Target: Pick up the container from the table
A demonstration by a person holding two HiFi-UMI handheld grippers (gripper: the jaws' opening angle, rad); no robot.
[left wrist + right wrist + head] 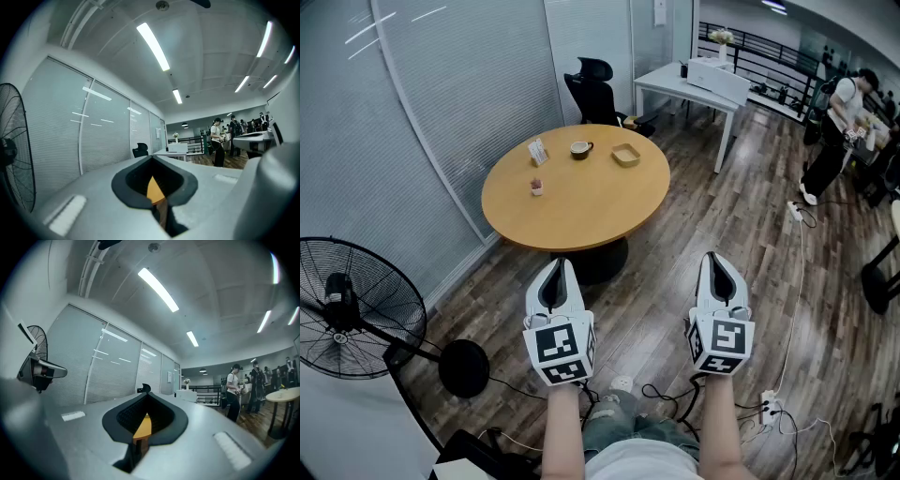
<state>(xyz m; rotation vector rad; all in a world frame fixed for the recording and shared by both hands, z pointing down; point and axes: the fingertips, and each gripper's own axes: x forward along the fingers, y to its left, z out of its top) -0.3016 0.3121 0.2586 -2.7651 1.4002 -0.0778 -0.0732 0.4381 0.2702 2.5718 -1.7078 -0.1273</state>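
A round wooden table stands ahead of me. On its far side lies a shallow tan container, with a dark cup to its left. Both grippers hover level over the floor, short of the table's near edge and well apart from the container. My left gripper is shut with nothing in it, and so is my right gripper. In the left gripper view, the left gripper shows only a sliver of orange tabletop through its jaw notch. The right gripper view gives the same sliver of table.
A card stand and a small jar-like item sit on the table's left part. A standing fan is at my left, an office chair and white desk are beyond the table, cables cross the floor, and a person stands far right.
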